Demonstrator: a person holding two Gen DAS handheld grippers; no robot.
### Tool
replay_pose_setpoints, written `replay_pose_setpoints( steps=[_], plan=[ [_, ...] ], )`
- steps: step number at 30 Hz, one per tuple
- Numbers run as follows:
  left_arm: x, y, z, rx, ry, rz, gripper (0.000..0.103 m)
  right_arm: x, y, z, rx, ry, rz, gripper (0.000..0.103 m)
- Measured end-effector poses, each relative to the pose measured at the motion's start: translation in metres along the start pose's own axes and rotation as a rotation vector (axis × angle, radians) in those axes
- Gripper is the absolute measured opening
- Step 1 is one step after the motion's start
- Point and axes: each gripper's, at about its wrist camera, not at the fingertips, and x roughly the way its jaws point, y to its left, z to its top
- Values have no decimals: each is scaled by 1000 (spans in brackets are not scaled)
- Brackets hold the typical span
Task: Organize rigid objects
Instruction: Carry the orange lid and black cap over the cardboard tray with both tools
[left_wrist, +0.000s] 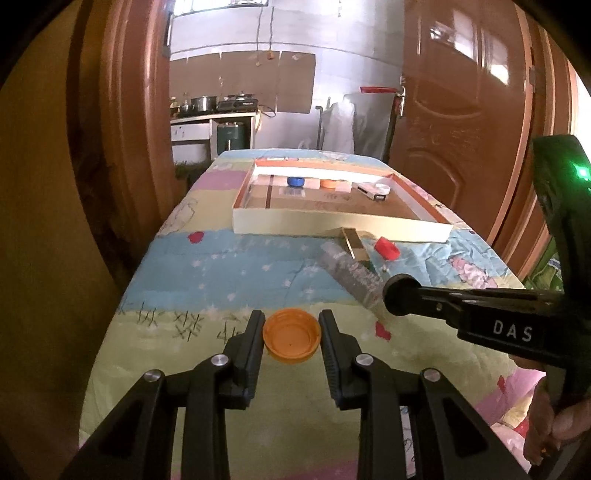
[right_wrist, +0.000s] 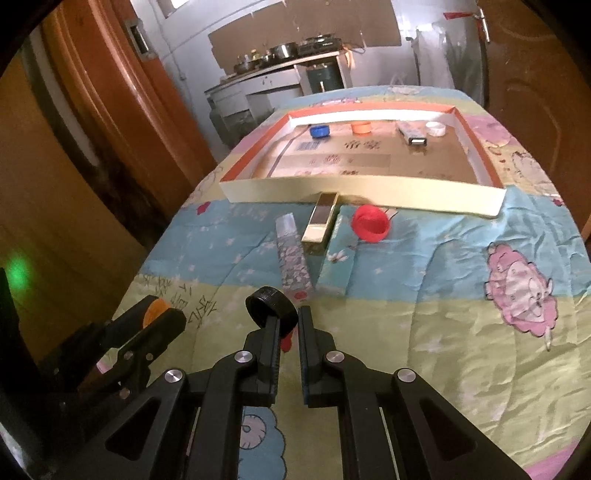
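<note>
My left gripper (left_wrist: 291, 316) is shut on an orange bottle cap (left_wrist: 291, 338), held open side up just above the patterned bedspread (left_wrist: 221, 266). From the right wrist view that gripper (right_wrist: 162, 317) sits at the lower left with the orange cap (right_wrist: 155, 309) peeking out. My right gripper (right_wrist: 290, 314) is shut on the rim of a black ribbed cap (right_wrist: 267, 308). In the left wrist view it comes in from the right with the black cap (left_wrist: 400, 295) at its tip. A shallow cardboard tray (right_wrist: 354, 192) lies farther back.
Inside the tray are a blue cap (right_wrist: 319, 131), an orange cap (right_wrist: 361, 127), a white cap (right_wrist: 436, 128) and a small box (right_wrist: 412, 136). In front of it lie a clear tube (right_wrist: 291, 254), a gold box (right_wrist: 320, 221), a flat teal box (right_wrist: 336, 262) and a red cap (right_wrist: 370, 223). Wooden doors flank the bed.
</note>
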Motion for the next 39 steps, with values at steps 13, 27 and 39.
replay_pose_setpoints(
  steps=[13,27,39],
  plan=[
    [5,-21,46,30,-36,1,30,-26,-20,21,-6,-72,-52,9],
    [31,-28,99,18,-46,35,30,-34,-48,58,7,-105,-87,9],
    [57,-27,131,9,-35,56,30,-22,-63,92,13,-100,-88,9]
  ],
)
